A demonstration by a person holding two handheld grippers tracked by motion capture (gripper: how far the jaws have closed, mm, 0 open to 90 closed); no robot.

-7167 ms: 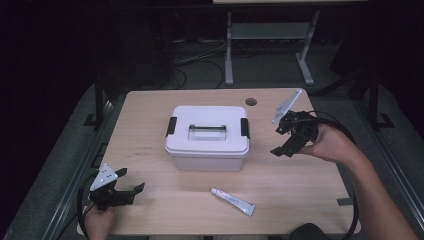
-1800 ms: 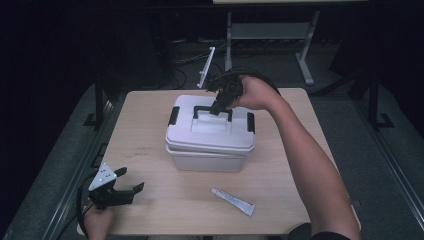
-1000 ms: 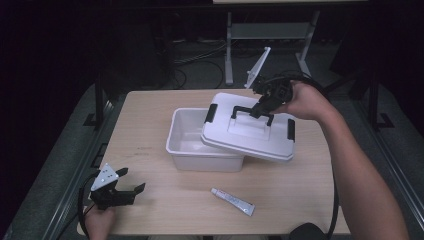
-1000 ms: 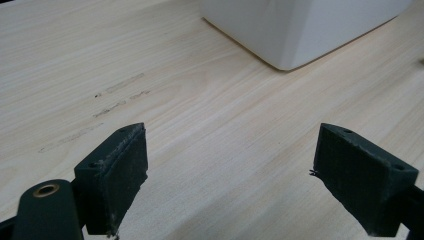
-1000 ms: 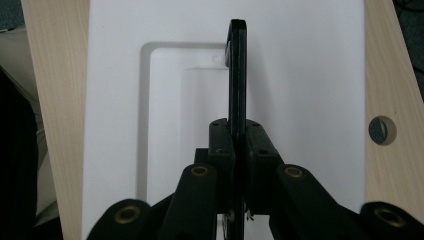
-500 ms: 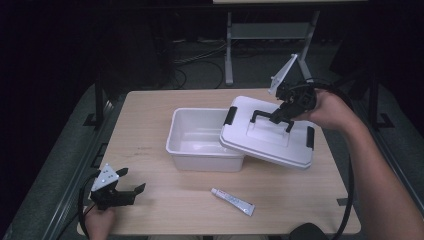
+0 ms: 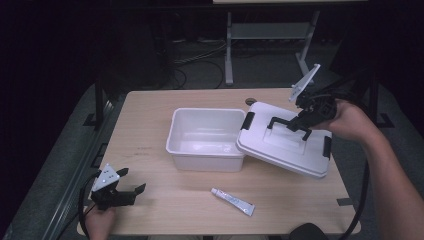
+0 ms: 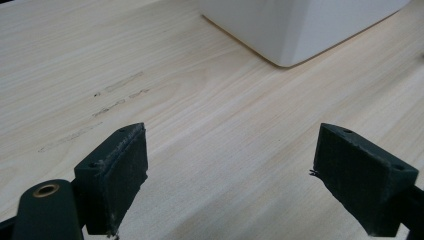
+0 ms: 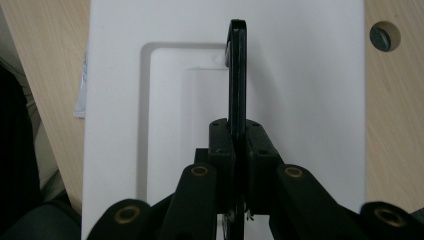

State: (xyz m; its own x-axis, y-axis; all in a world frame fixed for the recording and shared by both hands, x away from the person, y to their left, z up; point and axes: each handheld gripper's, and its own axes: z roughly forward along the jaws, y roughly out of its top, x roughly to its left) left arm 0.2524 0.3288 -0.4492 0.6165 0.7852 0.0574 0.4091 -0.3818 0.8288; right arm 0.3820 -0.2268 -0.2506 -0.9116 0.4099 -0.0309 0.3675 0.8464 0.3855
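Lid (image 7: 285, 145) off the box (image 7: 206, 137), tilted, hanging just right of it by its black handle (image 9: 237, 75); your right gripper (image 7: 301, 121) is pinched tight on that handle. Step in hand, by my read: setting the lid aside. Next move calls for lowering it flat onto the table (image 7: 150, 120) right of the box, then letting go. Your left gripper (image 8: 230, 180) rests spread wide, nothing between, well left of the box. Count: one box, one lid, one tube (image 7: 233, 201) just in front of the box.

Print on the small tube (image 7: 232, 201) too small to read
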